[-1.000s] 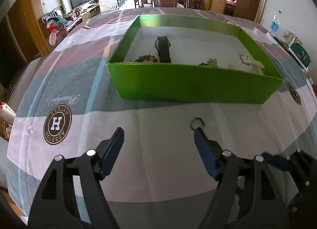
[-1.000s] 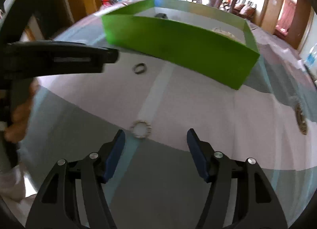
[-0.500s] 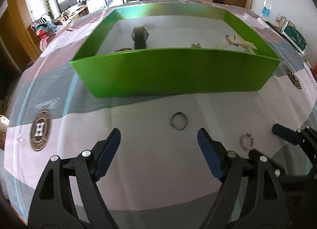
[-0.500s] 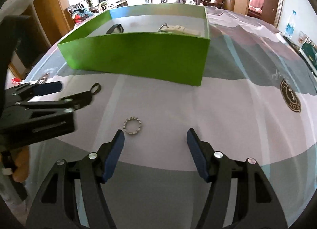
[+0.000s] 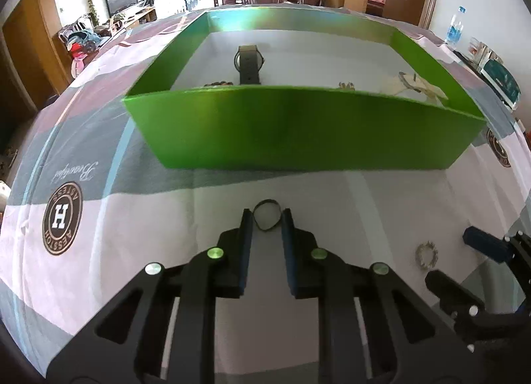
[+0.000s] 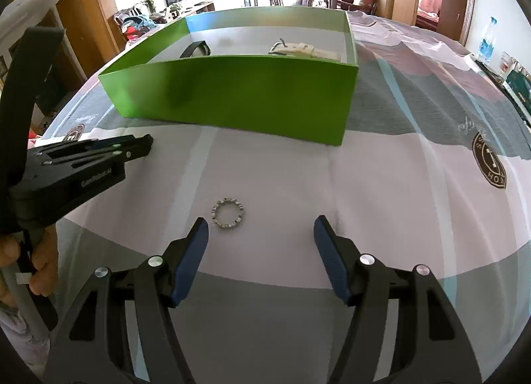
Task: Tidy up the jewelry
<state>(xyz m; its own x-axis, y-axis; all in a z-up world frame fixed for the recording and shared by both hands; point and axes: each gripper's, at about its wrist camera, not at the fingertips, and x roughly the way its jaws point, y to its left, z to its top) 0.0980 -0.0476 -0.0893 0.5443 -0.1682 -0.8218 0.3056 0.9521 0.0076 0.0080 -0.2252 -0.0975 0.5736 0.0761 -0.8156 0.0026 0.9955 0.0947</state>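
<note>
free: cloth right of studded ring | block: box near wall ahead | block: left gripper at left, apart from ring

A thin dark metal ring lay flat on the pale cloth, just in front of the open green cardboard box. A silver ring with a knobbly, beaded rim lay flat further right, well apart from it. Inside the box were a dark wristwatch, a cream-coloured strap piece and small beaded items by the near wall.
</note>
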